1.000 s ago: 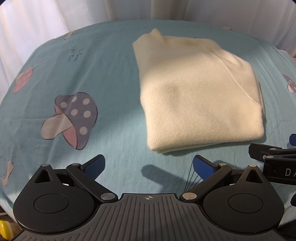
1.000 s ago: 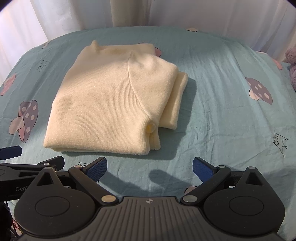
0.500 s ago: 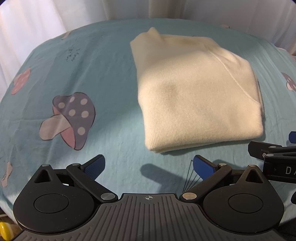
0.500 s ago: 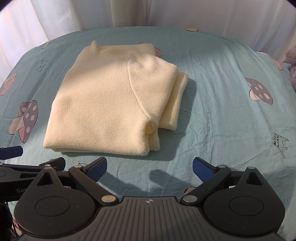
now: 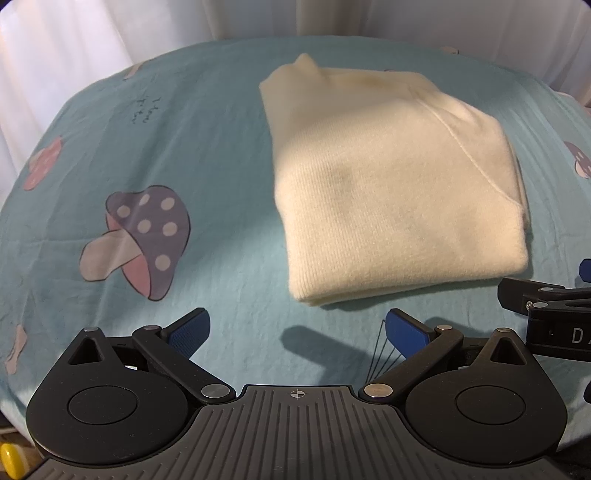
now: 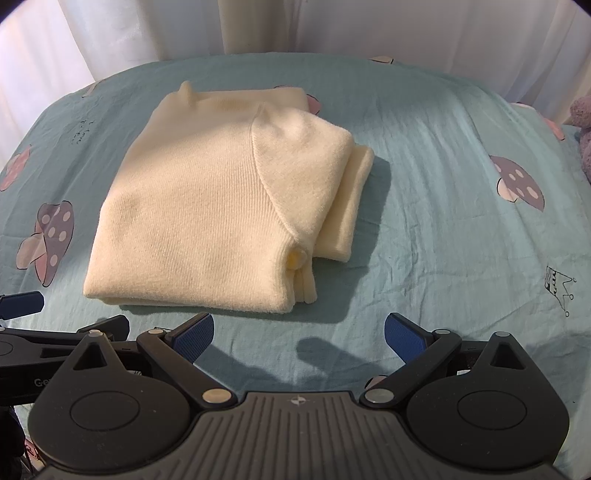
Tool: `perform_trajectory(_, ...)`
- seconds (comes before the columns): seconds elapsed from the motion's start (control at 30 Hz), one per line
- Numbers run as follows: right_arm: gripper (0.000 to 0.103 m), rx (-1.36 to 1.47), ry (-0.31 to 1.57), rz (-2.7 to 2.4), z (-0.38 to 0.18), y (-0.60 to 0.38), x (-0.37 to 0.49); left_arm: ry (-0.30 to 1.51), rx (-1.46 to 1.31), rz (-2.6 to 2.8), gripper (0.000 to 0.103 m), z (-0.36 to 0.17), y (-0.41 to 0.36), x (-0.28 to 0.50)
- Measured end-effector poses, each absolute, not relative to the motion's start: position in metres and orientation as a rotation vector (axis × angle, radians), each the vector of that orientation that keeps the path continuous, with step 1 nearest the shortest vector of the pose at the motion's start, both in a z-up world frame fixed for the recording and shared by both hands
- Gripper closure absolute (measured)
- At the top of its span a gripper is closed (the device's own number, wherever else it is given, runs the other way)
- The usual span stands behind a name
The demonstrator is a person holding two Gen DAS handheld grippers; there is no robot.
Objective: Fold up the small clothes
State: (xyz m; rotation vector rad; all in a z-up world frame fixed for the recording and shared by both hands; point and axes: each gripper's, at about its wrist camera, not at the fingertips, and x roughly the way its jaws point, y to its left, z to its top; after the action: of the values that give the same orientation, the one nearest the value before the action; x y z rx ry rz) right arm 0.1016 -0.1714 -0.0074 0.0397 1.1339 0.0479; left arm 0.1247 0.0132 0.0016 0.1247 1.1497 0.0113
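A cream knitted sweater lies folded into a thick rectangle on the teal bed sheet. A sleeve fold sticks out on its right side in the right wrist view. My left gripper hovers open just in front of the sweater's near edge, with nothing between its blue pads. The right gripper is likewise open and empty, a little short of the near edge. Each gripper shows at the edge of the other's view.
The sheet carries mushroom prints and a small crown drawing. White curtains hang behind the bed. A purple plush toy sits at the far right edge.
Both grippers stay open and nearly still. The left wrist view has shifted slightly, so the sweater sits a touch higher and more to the left in it.
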Motion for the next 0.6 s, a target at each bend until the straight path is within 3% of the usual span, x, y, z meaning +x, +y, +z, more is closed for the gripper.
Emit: perform_trajectory(0.6, 0.004, 0.025, 1.119, 0.033, -0.0058, -0.1702, 0.1033, 1.129, 0.17, -0.019, 0.0, 0.0014, 0.0065, 0.1254)
